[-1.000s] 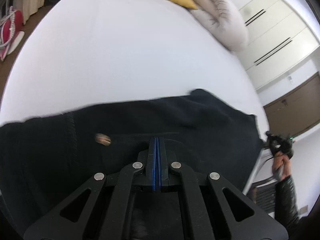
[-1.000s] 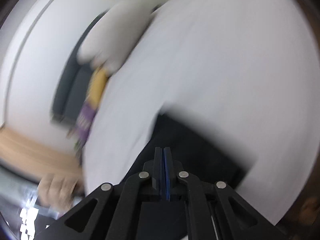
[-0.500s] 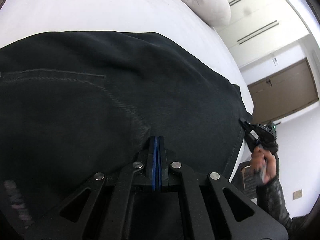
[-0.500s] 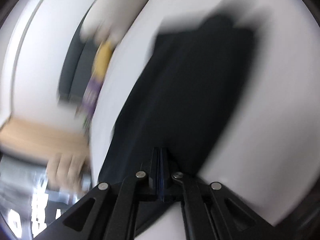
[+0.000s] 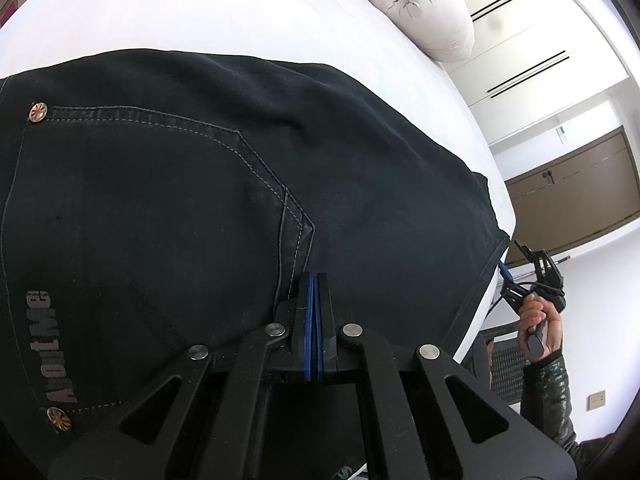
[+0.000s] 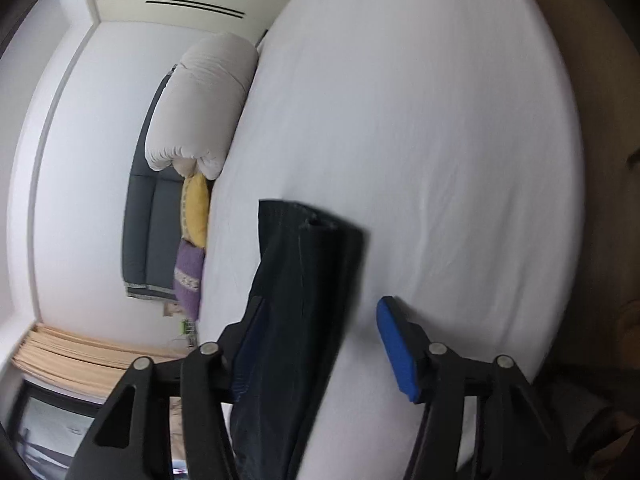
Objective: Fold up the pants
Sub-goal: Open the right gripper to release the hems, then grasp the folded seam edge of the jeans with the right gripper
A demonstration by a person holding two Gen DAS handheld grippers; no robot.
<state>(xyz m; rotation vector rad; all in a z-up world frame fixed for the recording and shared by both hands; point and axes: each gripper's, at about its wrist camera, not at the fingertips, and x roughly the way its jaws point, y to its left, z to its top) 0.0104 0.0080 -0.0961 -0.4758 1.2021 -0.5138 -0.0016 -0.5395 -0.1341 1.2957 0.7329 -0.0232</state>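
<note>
Left cam: my left gripper (image 5: 314, 280) is clamped tight, blue pads pressed together at bottom center of the frame. Looks like it's pinching the pants (image 5: 240, 200) fabric right by the back pocket (image 5: 140, 208) seam, tho the cloth between the pads is hard to make out. The pants are black denim, spread over the white bed (image 5: 200, 12) and filling most of the frame — rivets at far left, "AboutMe" print at lower left. Beige duvet (image 5: 420, 4) rolled up at top, wardrobe (image 5: 520, 32) upper right.

At the right edge of that view a hand (image 5: 540, 320) holds the right gripper (image 5: 532, 276) at the pants' far corner.

Right cam: right gripper (image 6: 316, 316) jaws are opening — blue pads well apart, not pressing on anything. The pants (image 6: 304, 280) run up between them toward frame center, cloth lying against the left finger (image 6: 248, 344), clear of the right one. Bed (image 6: 420, 140) takes up the whole right side; yellow and purple cushions (image 6: 194, 240) sit left of center. Bit blurry overall.
</note>
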